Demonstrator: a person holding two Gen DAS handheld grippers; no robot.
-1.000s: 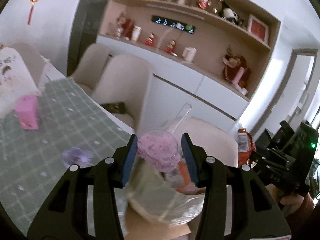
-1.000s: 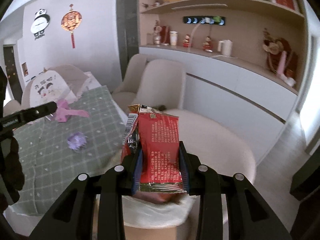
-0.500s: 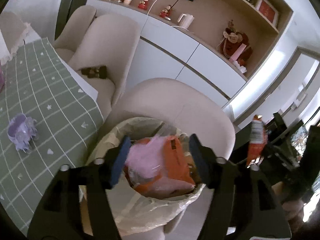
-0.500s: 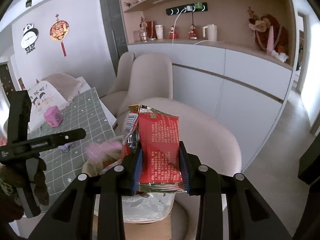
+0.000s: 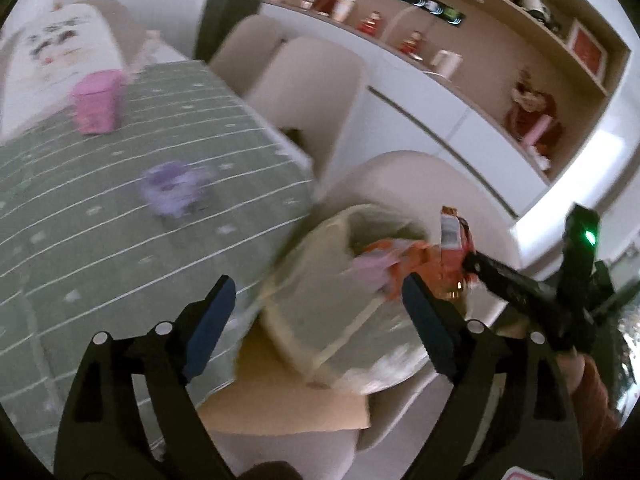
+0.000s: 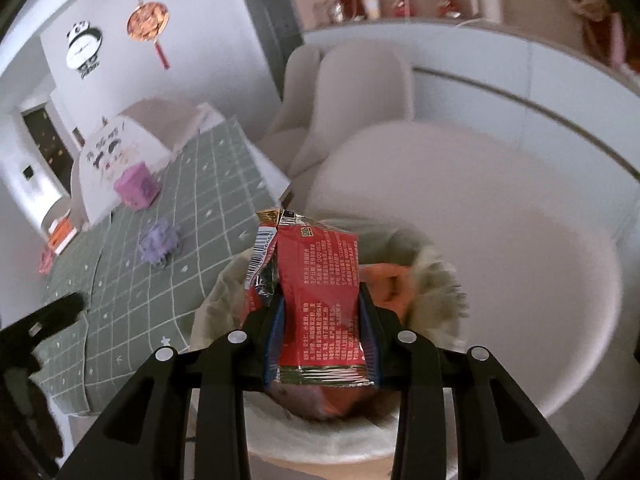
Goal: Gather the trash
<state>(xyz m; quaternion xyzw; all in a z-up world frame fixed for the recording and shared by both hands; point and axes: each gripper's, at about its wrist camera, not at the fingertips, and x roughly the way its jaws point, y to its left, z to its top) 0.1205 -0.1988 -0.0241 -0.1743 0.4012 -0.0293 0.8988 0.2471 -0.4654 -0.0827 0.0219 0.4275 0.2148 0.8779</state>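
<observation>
Above the lined trash bin (image 6: pixel 432 280), the right claw (image 6: pixel 322 340) grips a red snack wrapper (image 6: pixel 320 300); the left claw (image 5: pixel 316 312), just opened, is empty.

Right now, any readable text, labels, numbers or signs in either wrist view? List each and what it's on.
Nothing can be quoted with confidence.
Red snack packet held in the right gripper: columns of small white Chinese print, too small to read.
Barcode strip on the packet's edge: digits too blurred.
Panda wall decoration: lettering too small.
White cover with cartoon print on the table: dark characters, blurred.
</observation>
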